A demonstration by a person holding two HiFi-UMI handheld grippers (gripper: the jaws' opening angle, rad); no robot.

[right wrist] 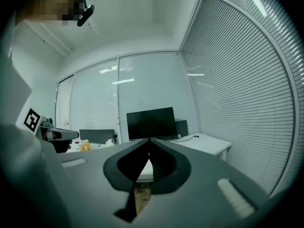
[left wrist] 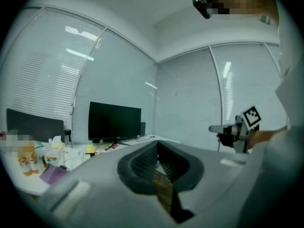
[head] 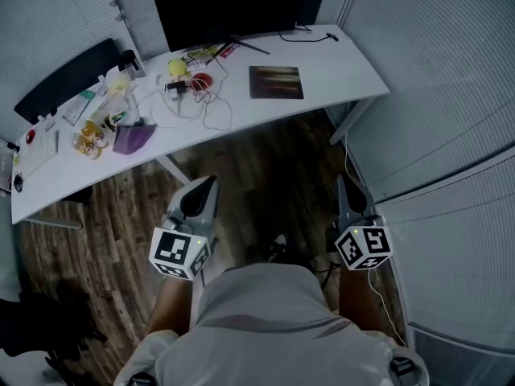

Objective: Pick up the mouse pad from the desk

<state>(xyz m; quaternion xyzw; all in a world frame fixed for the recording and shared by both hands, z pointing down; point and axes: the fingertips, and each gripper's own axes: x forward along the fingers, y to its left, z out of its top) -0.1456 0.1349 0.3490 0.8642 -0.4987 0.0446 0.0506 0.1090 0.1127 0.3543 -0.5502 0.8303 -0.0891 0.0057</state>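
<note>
The mouse pad is a dark rectangle lying flat on the right part of the white desk, just in front of the monitor. Both grippers are held over the wooden floor, well short of the desk and pointing toward it. My left gripper is shut with nothing in it, and the same goes for my right gripper. In the left gripper view the jaws meet at a closed tip; the right gripper view shows its jaws closed too. The pad is not visible in either gripper view.
A black monitor stands at the back of the desk. Left of the pad lie white cables, a purple cloth, yellow items and other clutter. A black chair back is behind the desk's left end. Blinds and glass walls surround it.
</note>
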